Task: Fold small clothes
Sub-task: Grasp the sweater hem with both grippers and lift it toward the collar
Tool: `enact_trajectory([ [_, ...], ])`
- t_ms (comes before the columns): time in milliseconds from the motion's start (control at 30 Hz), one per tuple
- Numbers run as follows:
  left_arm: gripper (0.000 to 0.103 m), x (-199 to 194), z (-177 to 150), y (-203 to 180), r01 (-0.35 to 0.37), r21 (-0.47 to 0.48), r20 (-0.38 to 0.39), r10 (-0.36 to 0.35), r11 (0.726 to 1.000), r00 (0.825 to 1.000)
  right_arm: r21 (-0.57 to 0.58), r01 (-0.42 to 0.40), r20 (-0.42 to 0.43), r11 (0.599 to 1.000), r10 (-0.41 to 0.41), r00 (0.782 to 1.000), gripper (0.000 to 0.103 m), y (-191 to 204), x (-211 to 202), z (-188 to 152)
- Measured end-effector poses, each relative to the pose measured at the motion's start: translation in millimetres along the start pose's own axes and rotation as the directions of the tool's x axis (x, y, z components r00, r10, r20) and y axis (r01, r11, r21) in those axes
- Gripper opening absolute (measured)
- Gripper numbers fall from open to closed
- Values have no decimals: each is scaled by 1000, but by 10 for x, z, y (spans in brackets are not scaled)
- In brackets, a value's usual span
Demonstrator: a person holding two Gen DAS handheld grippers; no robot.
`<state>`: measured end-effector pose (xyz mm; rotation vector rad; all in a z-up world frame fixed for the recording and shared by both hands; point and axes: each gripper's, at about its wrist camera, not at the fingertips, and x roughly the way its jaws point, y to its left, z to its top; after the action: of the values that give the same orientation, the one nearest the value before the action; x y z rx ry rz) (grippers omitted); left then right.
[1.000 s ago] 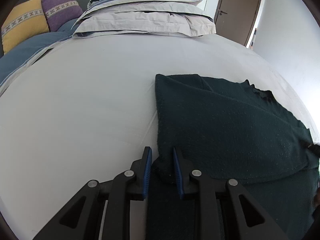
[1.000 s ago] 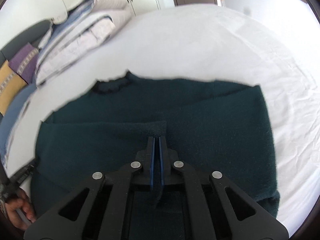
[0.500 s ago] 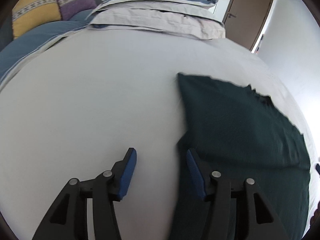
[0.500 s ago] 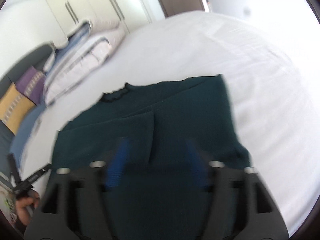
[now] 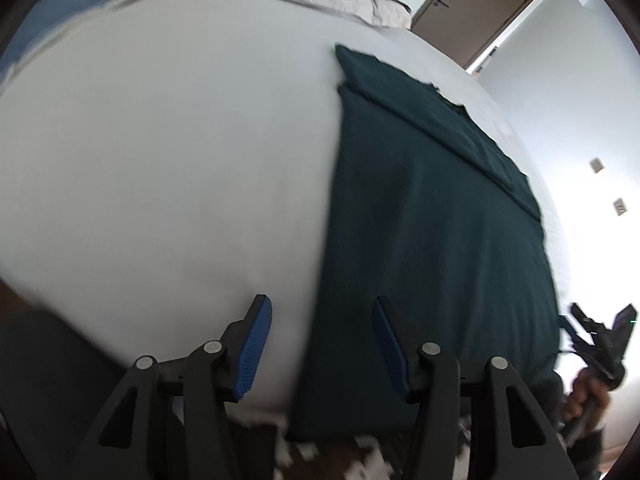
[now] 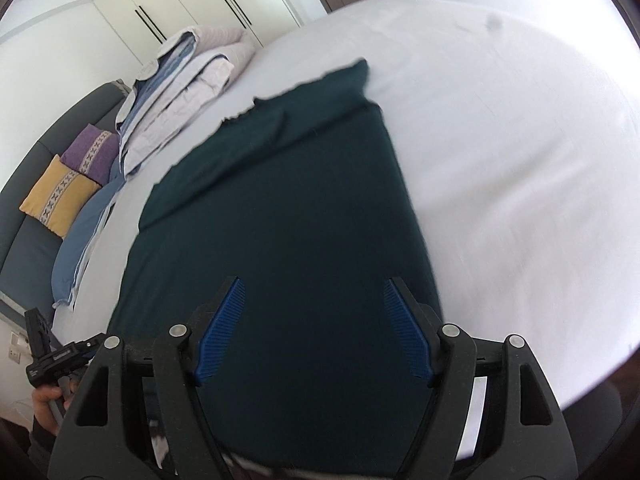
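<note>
A dark green knit sweater (image 5: 432, 216) lies flat on the white bed (image 5: 168, 152), with its sides folded in to a long rectangle; it also shows in the right wrist view (image 6: 304, 208). My left gripper (image 5: 322, 344) is open and empty, raised above the sweater's near left edge. My right gripper (image 6: 314, 328) is open and empty, raised above the sweater's near end. The right gripper in a hand shows at the far right of the left wrist view (image 5: 600, 344).
Folded bedding (image 6: 180, 92) is stacked at the head of the bed. Yellow (image 6: 56, 196) and purple (image 6: 92, 154) cushions lie on a grey sofa at the left. A brown door (image 5: 472, 8) and white wardrobes (image 6: 192, 4) stand beyond. The bed's near edge is just below both grippers.
Both grippers have opened, let go of the sweater and pulled back and up toward the near edge of the bed. The sweater now lies flat with its folded sides.
</note>
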<state>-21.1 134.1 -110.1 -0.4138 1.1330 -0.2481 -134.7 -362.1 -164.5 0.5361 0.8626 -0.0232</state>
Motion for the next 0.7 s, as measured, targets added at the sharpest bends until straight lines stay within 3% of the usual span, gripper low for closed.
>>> enact_trajectory([
  [200,54,34,-215,27,46,-10,-77,-46,999,996,61,-50,-17,997,52,999,63,-314,-258,-242],
  [400,53,100,-161,169,110,-97,-83,-118,989,990,48,-42,-43,998,44,998,62,-446,-413,-319],
  [500,46,88,-188,132,82,-63,-90,-88,995,992,64,-35,-45,997,38,998,62,-544,-485,-325],
  [567,35,89,-219,116,65,-52,-97,-69,997,993,81,-36,-42,996,40,998,62,-616,-545,-339],
  [700,20,60,-236,195,75,-68,-120,-83,995,989,109,-19,-52,994,25,998,62,-723,-591,-324],
])
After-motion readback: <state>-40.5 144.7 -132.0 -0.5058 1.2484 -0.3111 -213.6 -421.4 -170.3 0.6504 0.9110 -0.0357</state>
